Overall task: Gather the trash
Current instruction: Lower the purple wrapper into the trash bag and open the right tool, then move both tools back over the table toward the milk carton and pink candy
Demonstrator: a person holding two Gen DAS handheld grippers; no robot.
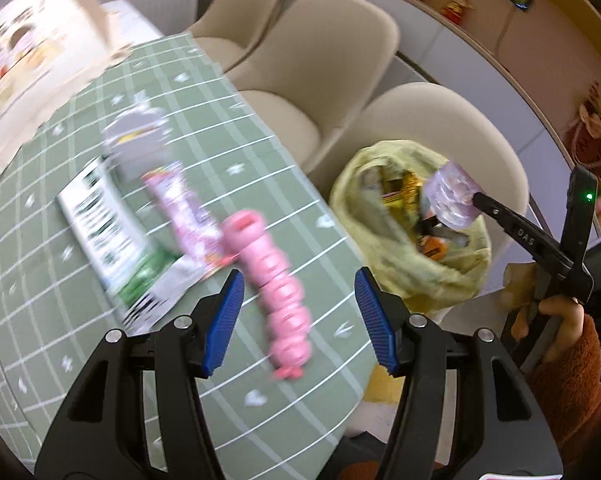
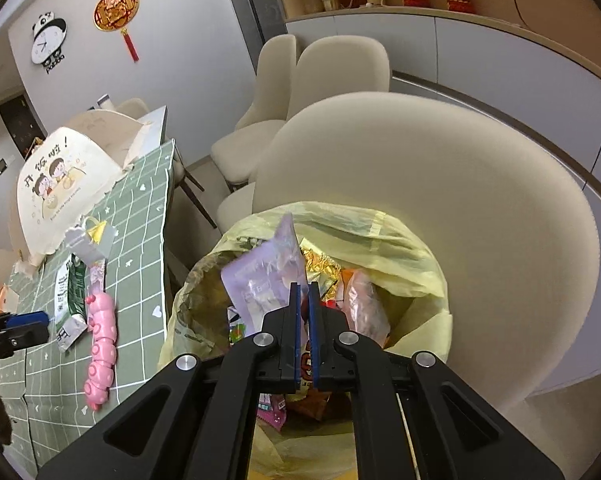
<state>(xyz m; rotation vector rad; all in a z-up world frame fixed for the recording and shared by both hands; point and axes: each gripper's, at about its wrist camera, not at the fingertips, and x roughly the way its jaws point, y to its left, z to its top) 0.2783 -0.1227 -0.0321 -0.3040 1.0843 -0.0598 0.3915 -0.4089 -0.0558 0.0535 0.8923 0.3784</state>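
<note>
My right gripper [image 2: 303, 300], lower centre of frame: clamped on a lilac snack wrapper [image 2: 260, 280] over the yellow trash bag [image 2: 400, 256]. My left gripper [image 1: 298, 320]: fingers apart above the green checked surface [image 1: 40, 280], pink caterpillar toy [image 1: 272, 280] between them, green-and-white packet [image 1: 108, 232] lying left of centre.

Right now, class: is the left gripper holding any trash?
No. The left gripper is open and empty above the pink toy.

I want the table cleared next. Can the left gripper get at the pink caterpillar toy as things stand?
Probably yes. The left gripper is open and hangs just above the pink caterpillar toy, with nothing between them. Wrappers lie touching its far end, so it might catch one.
</note>
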